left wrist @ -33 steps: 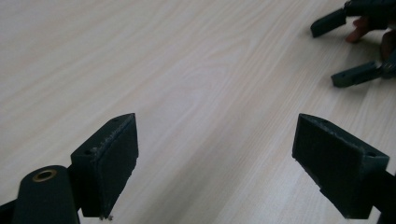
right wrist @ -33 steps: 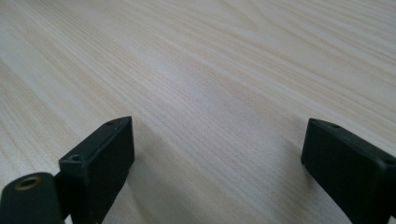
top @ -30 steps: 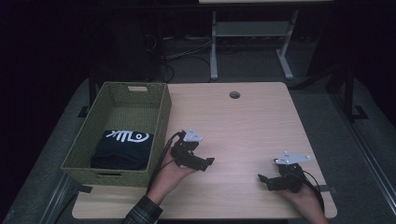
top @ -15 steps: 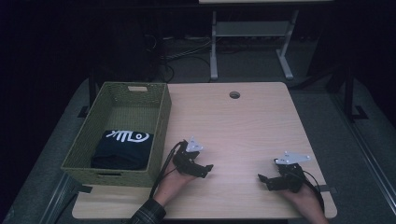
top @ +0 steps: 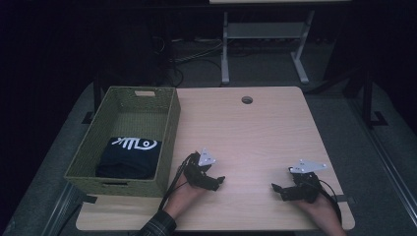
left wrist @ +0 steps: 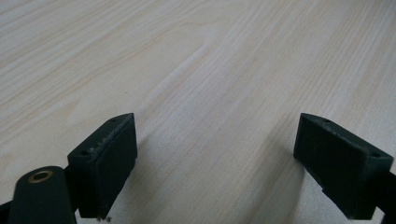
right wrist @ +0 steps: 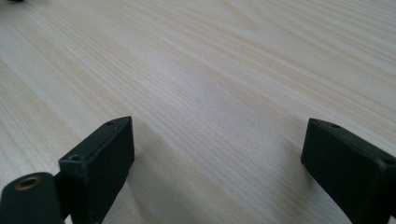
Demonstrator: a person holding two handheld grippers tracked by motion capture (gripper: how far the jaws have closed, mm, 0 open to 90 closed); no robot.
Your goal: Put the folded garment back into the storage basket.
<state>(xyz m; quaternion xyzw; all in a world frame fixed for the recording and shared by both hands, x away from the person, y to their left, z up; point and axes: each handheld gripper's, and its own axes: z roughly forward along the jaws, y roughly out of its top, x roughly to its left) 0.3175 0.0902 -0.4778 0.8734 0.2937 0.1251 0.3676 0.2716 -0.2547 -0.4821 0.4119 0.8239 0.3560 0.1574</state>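
Left tool (top: 216, 183) jaws spread over bare worktop (top: 246, 132), just right of the green basket (top: 167, 142) holding a folded black garment (top: 129, 156), right tool (top: 278, 189) also spread, well apart near the front right edge

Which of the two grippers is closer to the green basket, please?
The left gripper, open, sits just beside the woven basket holding the folded black garment; the right gripper rests far across the table.
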